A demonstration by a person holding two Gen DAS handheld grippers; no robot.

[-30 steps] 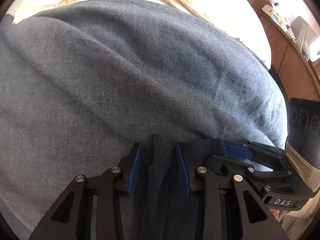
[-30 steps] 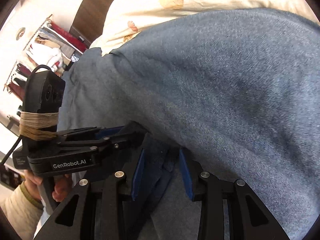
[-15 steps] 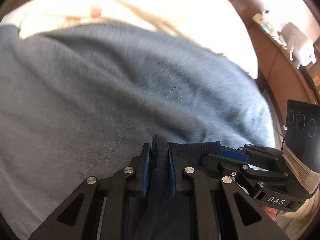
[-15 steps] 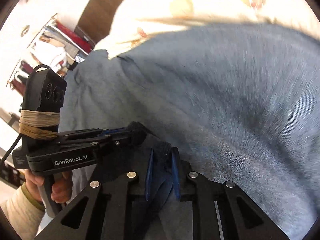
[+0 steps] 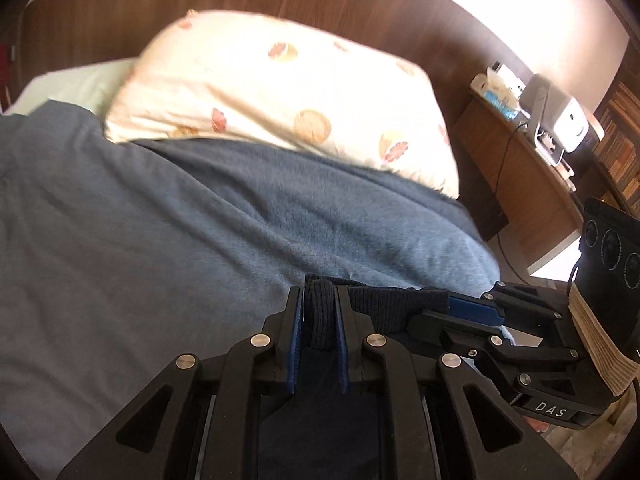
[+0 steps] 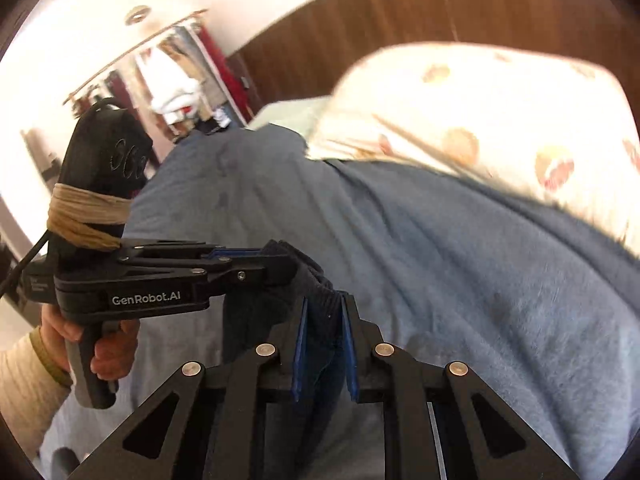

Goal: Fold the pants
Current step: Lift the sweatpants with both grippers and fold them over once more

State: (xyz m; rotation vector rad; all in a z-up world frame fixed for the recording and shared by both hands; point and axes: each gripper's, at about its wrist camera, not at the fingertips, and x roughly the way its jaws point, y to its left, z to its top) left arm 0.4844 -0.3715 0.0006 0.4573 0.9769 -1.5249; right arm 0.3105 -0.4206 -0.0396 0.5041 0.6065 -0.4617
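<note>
Two hand-held grippers clamp the ribbed waistband of a pair of dark navy pants [image 5: 320, 316] above a bed. The left gripper [image 5: 319, 308] has its blue-padded fingers pressed together on a bunched fold of the waistband, the rest of the garment hanging down between its black linkages. Just to its right, the right gripper [image 5: 464, 308] comes in sideways and pinches the same band, a short stretch of ribbed fabric spanning the two. From the right wrist camera, the right gripper [image 6: 323, 312] is likewise closed on the pants [image 6: 320, 344], with the left gripper [image 6: 256, 260] just to its left, held by a bare hand [image 6: 108, 352] in a cream sleeve. Beyond and beneath both tools spreads a blue-grey blanket [image 5: 160, 220]. Farther ahead lies a cream pillow [image 5: 280, 92] printed with citrus slices, against a dark wooden headboard [image 5: 160, 4]. Off to the right of the left gripper stands a wooden bedside table [image 5: 520, 172] carrying small white devices.
</note>
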